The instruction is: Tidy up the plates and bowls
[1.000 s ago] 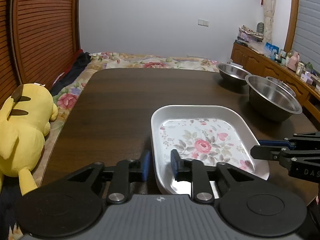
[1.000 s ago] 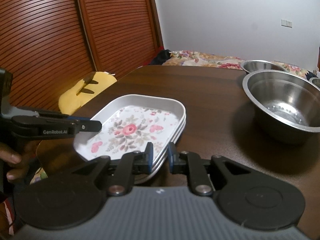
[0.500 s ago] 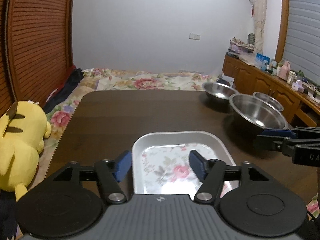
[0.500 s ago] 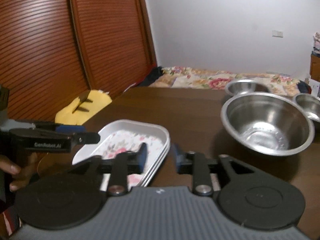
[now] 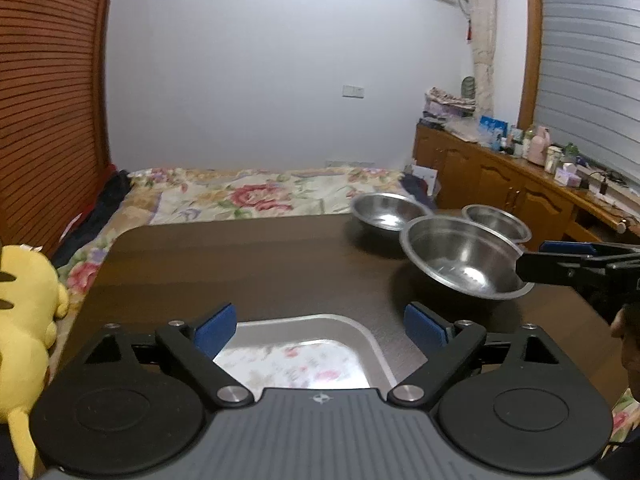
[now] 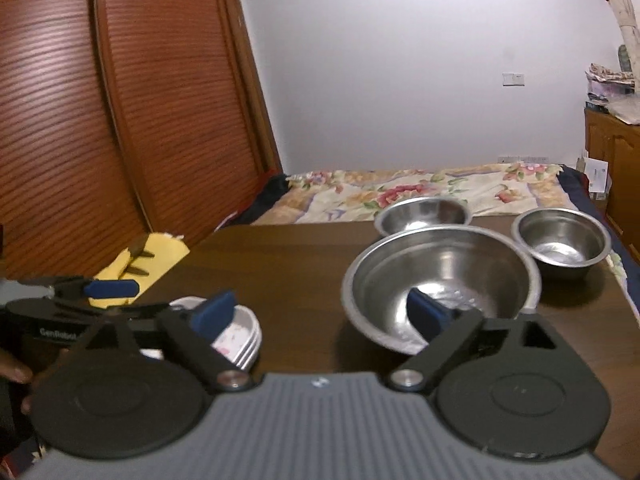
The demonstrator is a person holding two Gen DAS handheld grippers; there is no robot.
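A stack of floral rectangular plates point(image 5: 304, 344) lies on the dark wooden table point(image 5: 256, 264) near its front edge; it also shows in the right wrist view point(image 6: 240, 336). My left gripper point(image 5: 320, 326) is wide open and empty above the stack. My right gripper point(image 6: 324, 312) is wide open and empty, in front of a large steel bowl point(image 6: 440, 284), which also shows in the left wrist view point(image 5: 460, 260). Two smaller steel bowls point(image 6: 424, 214) point(image 6: 562, 238) stand behind it.
A yellow plush toy point(image 5: 24, 312) lies off the table's left side. A bed with a floral cover point(image 5: 256, 196) is beyond the far edge. A wooden sideboard point(image 5: 520, 196) with clutter runs along the right wall.
Both grippers have let go of the plate stack, opened wide and pulled back and up. The stack stays on the table.
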